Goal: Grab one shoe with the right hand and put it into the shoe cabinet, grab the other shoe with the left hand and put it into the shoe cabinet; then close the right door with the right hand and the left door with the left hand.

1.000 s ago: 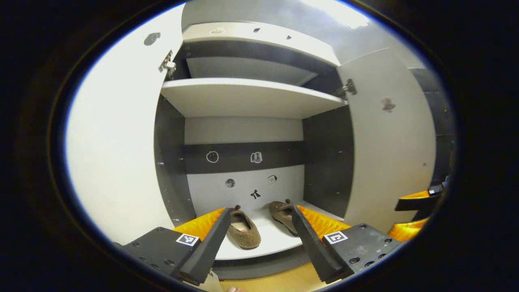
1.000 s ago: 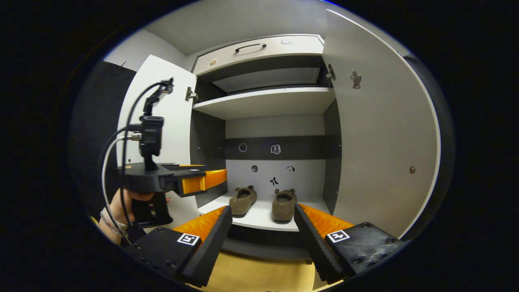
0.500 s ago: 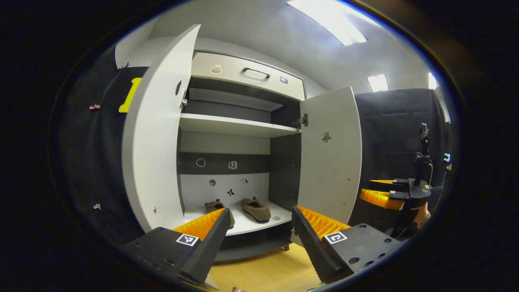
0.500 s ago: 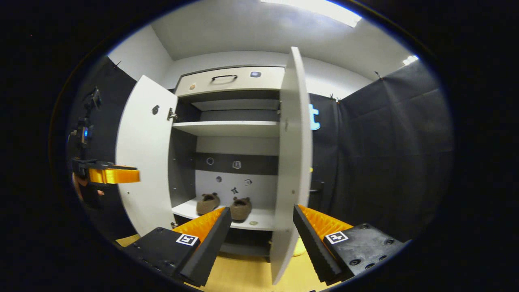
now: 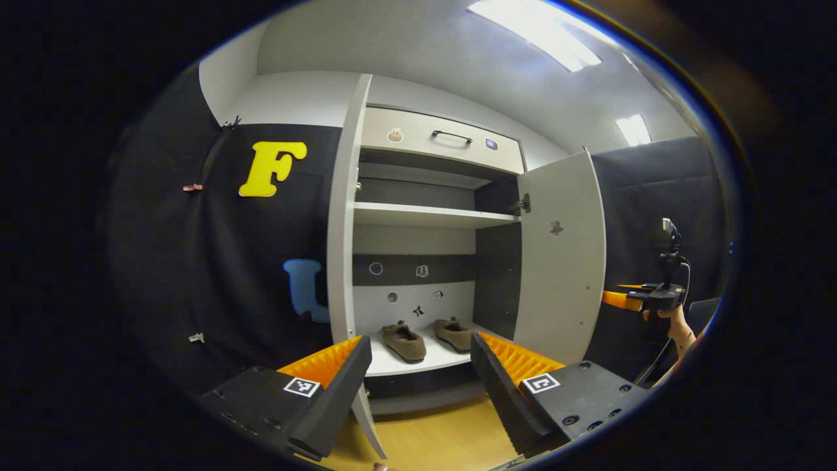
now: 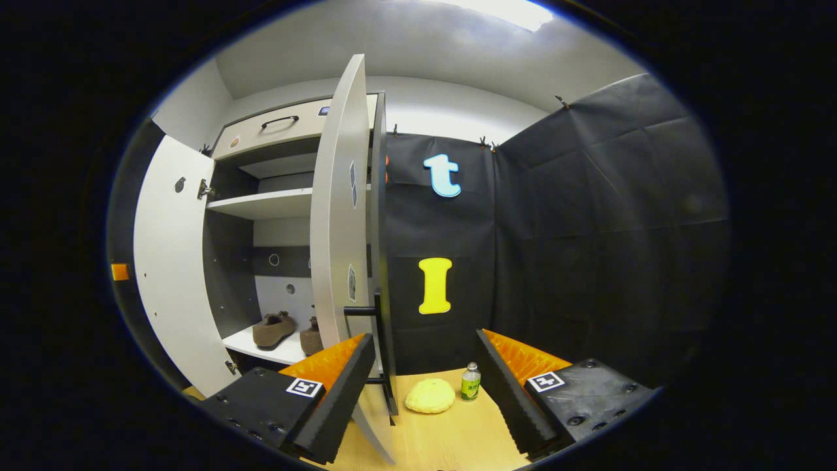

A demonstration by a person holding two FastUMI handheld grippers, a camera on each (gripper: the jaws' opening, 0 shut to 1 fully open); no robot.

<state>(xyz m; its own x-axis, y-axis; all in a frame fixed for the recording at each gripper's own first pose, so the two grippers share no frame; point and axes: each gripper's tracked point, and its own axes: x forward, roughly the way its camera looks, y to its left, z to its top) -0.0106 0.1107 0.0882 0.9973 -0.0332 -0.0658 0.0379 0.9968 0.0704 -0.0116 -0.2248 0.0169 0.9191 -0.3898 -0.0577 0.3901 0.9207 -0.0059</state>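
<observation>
**Two shoes in, two doors to go**

Both brown fuzzy slippers are parked on the bottom white shelf of the shoe cabinet: one on the left, the other just beside it, not touching as far as I can tell. So I'd call the shoe half done and the doors all that's left.

Going left to right in my left gripper view: the tall white left door stands edge-on to me, wide open. My left tongs are spread apart with nothing in them. The white right door is swung out too, and past it my other hand holds the second tool.

In the right gripper view the right door's edge sits just ahead of my right tongs, also spread and empty, with the dark bar handle on the door's outer face.

On the wood floor beyond: a round yellow sponge-looking thing and a small green-labelled bottle. They sit outside the door, so I doubt they'd block closing.
</observation>
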